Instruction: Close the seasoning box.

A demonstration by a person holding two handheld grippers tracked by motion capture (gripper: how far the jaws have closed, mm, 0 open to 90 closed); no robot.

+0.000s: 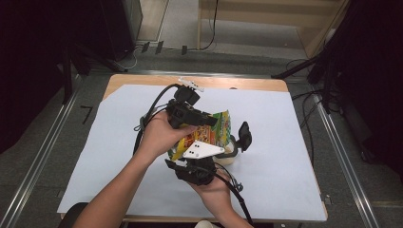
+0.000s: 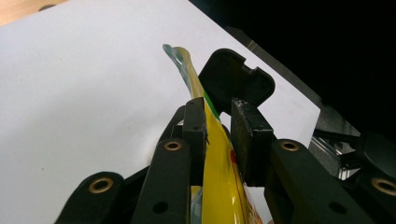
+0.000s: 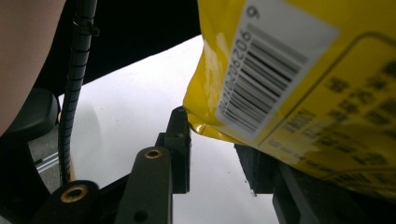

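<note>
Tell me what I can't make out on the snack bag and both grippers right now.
- Snack bag: high view, front print covered by both hands and grippers.
- Right gripper: its own view, bag overhangs one jaw; contact unclear.
- Bag text beside the barcode: blurred.
- Left gripper: bag bottom cut off by frame edge.

One yellow snack bag, two tools, one table.

High view: fixed overhead, person's side, facing forward and down over the whole table, mid-distance. Left gripper view rides the left hand-held gripper, looks along its jaws, very close to the yellow snack bag, white table cover behind. Right gripper view sits on the right hand-held gripper, looking up at the bag's barcode side. All three share the bag and the cover.
</note>
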